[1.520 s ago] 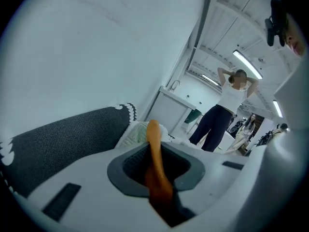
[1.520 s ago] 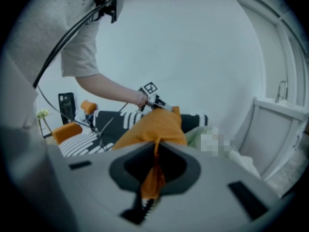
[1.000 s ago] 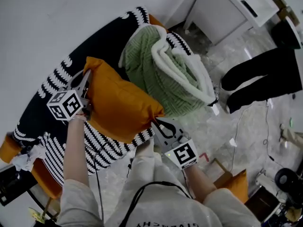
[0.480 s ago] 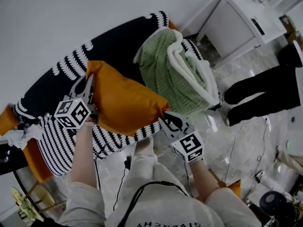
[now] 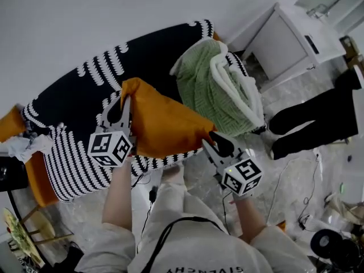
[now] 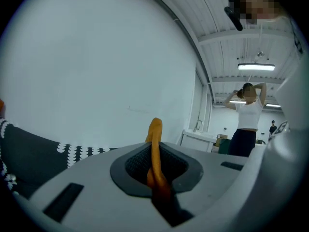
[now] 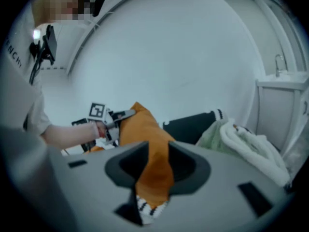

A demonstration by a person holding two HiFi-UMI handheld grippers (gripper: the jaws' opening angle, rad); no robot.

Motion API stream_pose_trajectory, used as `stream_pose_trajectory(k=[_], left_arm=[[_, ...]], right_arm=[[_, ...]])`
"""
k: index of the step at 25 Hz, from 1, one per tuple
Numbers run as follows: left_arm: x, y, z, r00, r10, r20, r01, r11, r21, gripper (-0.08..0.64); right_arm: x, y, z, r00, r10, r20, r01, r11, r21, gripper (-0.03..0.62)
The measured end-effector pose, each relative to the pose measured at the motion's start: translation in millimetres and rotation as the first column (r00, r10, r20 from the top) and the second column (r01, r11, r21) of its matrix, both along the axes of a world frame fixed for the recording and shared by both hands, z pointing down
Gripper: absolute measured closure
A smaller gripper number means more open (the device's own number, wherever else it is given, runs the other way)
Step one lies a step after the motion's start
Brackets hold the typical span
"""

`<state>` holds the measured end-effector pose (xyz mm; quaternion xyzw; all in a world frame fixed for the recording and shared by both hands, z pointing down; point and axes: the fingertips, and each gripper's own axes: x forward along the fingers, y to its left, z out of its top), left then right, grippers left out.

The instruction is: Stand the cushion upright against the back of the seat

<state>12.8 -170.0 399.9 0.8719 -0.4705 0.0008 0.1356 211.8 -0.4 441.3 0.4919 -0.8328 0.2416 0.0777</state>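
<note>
The orange cushion (image 5: pixel 165 124) is held up over the black-and-white striped seat (image 5: pixel 74 164), tilted, its top corner near the black seat back (image 5: pixel 85 90). My left gripper (image 5: pixel 122 106) is shut on the cushion's left edge; in the left gripper view a thin orange fold (image 6: pixel 155 129) is pinched between the jaws (image 6: pixel 155 170). My right gripper (image 5: pixel 215 138) has the lower right corner. Its jaws (image 7: pixel 157 175) have just been opening, and the orange corner (image 7: pixel 153 170) still fills the gap from pad to pad.
A rolled green and white blanket (image 5: pixel 219 90) lies on the seat just right of the cushion. A white cabinet (image 5: pixel 290 38) and a person's dark legs (image 5: pixel 318 115) are further right. Crumpled white cloth (image 5: pixel 23 147) sits at the seat's left end.
Both grippers have risen with the cushion, carrying it toward the seat back. The left gripper travelled farther. The right jaws stand wider round the corner than before.
</note>
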Motion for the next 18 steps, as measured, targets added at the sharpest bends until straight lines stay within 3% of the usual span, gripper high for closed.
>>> stream_pose_trajectory(k=[6, 11, 15, 18], left_arm=[[26, 54, -11, 1.000, 0.012, 0.023, -0.013, 0.997, 0.081, 0.506], [45, 83, -17, 0.999, 0.003, 0.050, -0.011, 0.987, 0.158, 0.506], [59, 93, -20, 0.997, 0.019, 0.069, -0.032, 0.979, 0.200, 0.506], [71, 101, -22, 0.996, 0.046, 0.077, -0.062, 0.974, 0.219, 0.506]], right_arm=[[-65, -30, -55, 0.987, -0.104, 0.124, 0.094, 0.992, 0.081, 0.421], [-98, -51, -87, 0.948, -0.135, 0.287, 0.127, 0.991, 0.049, 0.368], [-101, -69, -84, 0.958, -0.124, 0.260, 0.128, 0.992, -0.001, 0.337], [-105, -75, -82, 0.952, -0.106, 0.288, 0.127, 0.990, -0.055, 0.331]])
